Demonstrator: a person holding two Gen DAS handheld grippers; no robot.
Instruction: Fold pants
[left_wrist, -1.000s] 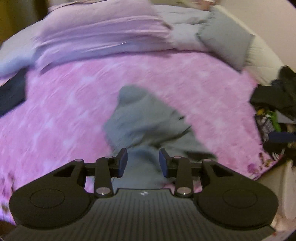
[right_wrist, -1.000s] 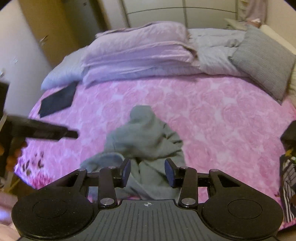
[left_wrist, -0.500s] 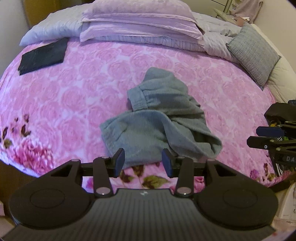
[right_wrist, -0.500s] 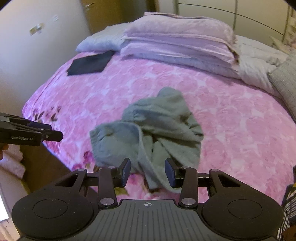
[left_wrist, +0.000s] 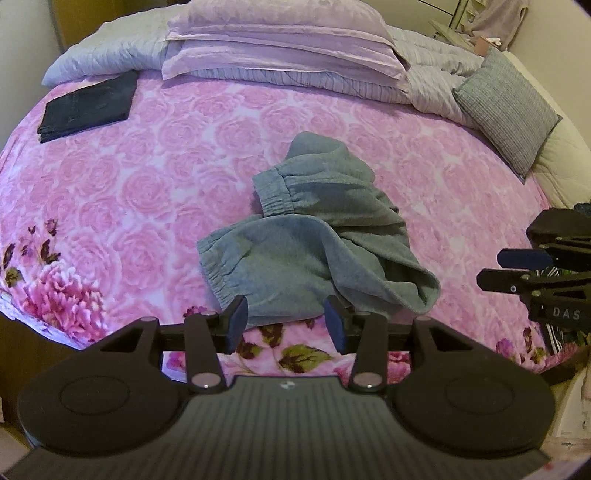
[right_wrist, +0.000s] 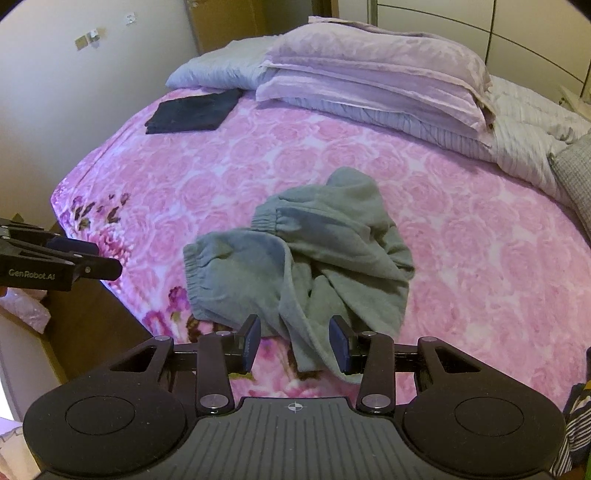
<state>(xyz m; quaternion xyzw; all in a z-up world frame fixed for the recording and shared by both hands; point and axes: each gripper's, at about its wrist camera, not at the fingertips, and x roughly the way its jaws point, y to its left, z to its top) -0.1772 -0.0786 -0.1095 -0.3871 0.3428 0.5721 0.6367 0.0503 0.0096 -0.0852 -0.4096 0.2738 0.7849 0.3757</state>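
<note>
Lying crumpled on the pink bedspread, grey pants; left claw, lately widening, and right claw spread, empty.

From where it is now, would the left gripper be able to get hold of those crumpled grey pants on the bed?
Probably yes. The left gripper is open and empty, just short of the near edge of the grey pants, with only bare pink blanket between them.
</note>
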